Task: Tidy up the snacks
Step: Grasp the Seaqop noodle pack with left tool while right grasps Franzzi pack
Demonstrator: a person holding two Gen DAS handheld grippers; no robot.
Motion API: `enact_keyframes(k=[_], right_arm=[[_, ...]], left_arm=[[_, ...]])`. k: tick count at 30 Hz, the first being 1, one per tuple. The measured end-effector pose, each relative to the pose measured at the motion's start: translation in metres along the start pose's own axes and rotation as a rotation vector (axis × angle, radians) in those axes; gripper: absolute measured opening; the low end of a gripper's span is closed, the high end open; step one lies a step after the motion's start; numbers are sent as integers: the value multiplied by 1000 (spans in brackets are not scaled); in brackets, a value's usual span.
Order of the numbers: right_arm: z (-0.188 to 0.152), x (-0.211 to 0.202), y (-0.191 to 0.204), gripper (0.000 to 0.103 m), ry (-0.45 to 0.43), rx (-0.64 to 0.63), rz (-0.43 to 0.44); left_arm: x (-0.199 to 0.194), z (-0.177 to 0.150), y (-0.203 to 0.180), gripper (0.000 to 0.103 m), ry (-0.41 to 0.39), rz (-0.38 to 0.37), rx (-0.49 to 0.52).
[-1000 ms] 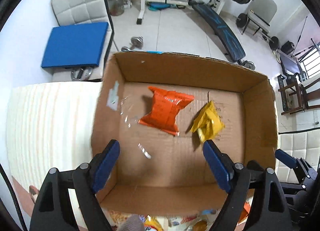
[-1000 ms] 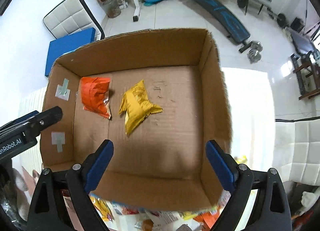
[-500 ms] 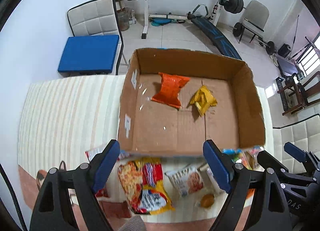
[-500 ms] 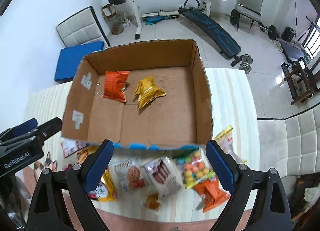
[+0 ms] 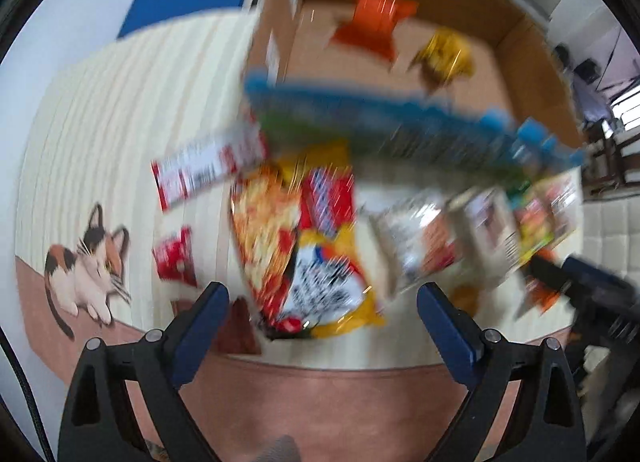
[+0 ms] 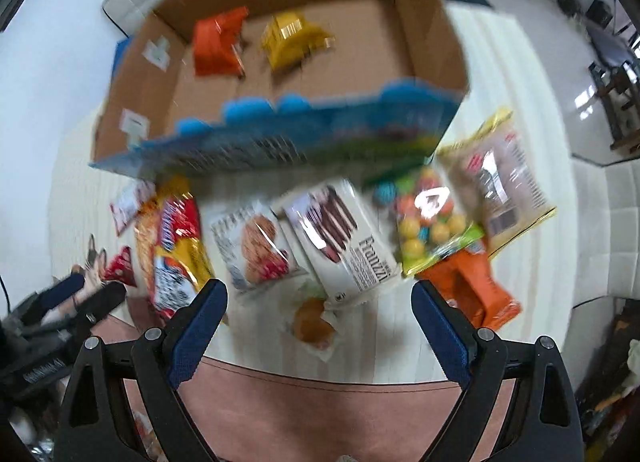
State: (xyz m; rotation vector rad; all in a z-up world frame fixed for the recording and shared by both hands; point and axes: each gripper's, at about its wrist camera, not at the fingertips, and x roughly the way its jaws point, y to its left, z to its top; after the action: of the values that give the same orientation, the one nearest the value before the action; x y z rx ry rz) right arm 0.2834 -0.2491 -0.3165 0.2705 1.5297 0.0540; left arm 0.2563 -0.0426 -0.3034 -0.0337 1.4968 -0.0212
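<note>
An open cardboard box [image 5: 532, 50] [image 6: 424, 22] holds an orange packet [image 5: 376, 18] [image 6: 218, 42] and a yellow packet [image 5: 444, 56] [image 6: 292, 38]. Several snack packs lie on the table in front of it: a large yellow-red bag [image 5: 304, 246] [image 6: 172, 246], a cookie pack [image 6: 256, 246], a white Fronzzi pack [image 6: 344, 246], a candy-ball bag [image 6: 428, 226], an orange packet [image 6: 472, 290]. My left gripper [image 5: 322, 302] is open and empty above the large bag. My right gripper [image 6: 318, 300] is open and empty above a small round pastry [image 6: 314, 322].
The table has a cream striped cloth [image 5: 100, 122] with a pink border and a cat picture [image 5: 86, 266]. A small red packet [image 5: 174, 258] and a red-white pack [image 5: 208, 170] lie at the left. Both views are blurred by motion.
Both grippers have pulled back from over the box toward the near table edge and dropped lower. The loose snacks now fill the middle of both views. Both stay open.
</note>
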Motion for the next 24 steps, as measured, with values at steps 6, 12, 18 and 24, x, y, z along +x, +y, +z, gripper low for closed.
enact_keyframes(k=[6,12,18,24], right_arm=[[6,44,-15,95,70,3,-21],[24,68,-17,95,107,-9,-29],[38,76,-5,95,132,-62,-44],[41,92,4,89,178,-81,-103]], left_arm=[[50,1,23,96,128,-49,-128],[72,25,25,96,162,-56,-196],[90,36,15,96,199,-6,-162],[95,44,9,96,210,18,-146]])
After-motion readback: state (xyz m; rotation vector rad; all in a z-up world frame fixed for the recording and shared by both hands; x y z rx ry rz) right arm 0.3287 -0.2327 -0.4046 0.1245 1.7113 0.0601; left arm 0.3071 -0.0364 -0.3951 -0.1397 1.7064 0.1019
